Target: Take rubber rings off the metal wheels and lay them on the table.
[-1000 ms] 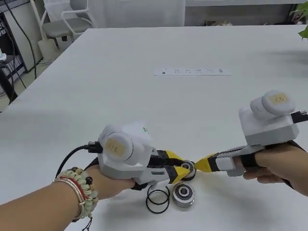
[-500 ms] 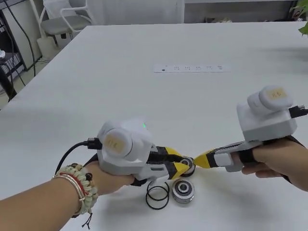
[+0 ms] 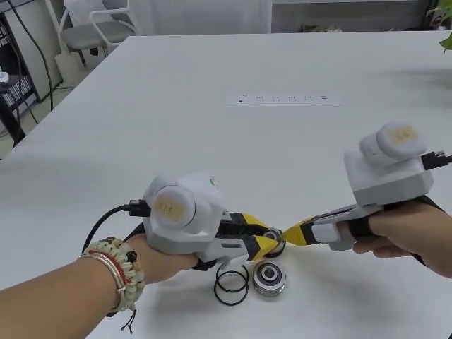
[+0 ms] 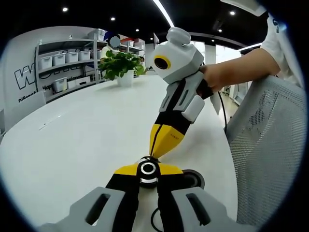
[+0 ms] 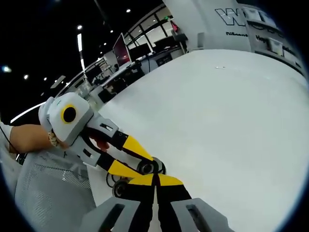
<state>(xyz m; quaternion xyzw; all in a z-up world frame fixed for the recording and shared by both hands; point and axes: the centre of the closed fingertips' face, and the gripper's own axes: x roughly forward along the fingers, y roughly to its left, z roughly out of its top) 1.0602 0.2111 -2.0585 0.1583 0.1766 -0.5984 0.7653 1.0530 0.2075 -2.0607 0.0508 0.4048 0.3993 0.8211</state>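
My left gripper (image 3: 267, 244) is shut on a small metal wheel (image 3: 276, 241), held just above the white table (image 3: 212, 148). In the left gripper view the wheel (image 4: 148, 170) sits between my yellow jaw tips (image 4: 148, 164). The right gripper (image 3: 288, 235) is shut, with its pointed tip against the wheel's rim (image 4: 157, 152). Whether it pinches the rubber ring cannot be seen. A second metal wheel (image 3: 269, 277) lies on the table beside two loose black rubber rings (image 3: 232, 285). In the right gripper view my shut jaws (image 5: 155, 178) point at the held wheel (image 5: 148, 166).
A flat white socket strip (image 3: 282, 100) lies mid-table, far from the work. A chair (image 3: 92, 32) stands beyond the far left corner and a plant (image 3: 443, 32) at the far right. A grey mesh chair back (image 4: 270, 145) is close behind the hands.
The right gripper's tip has crept left until it meets the held wheel. The left gripper and the loose wheel and rings stay in place.
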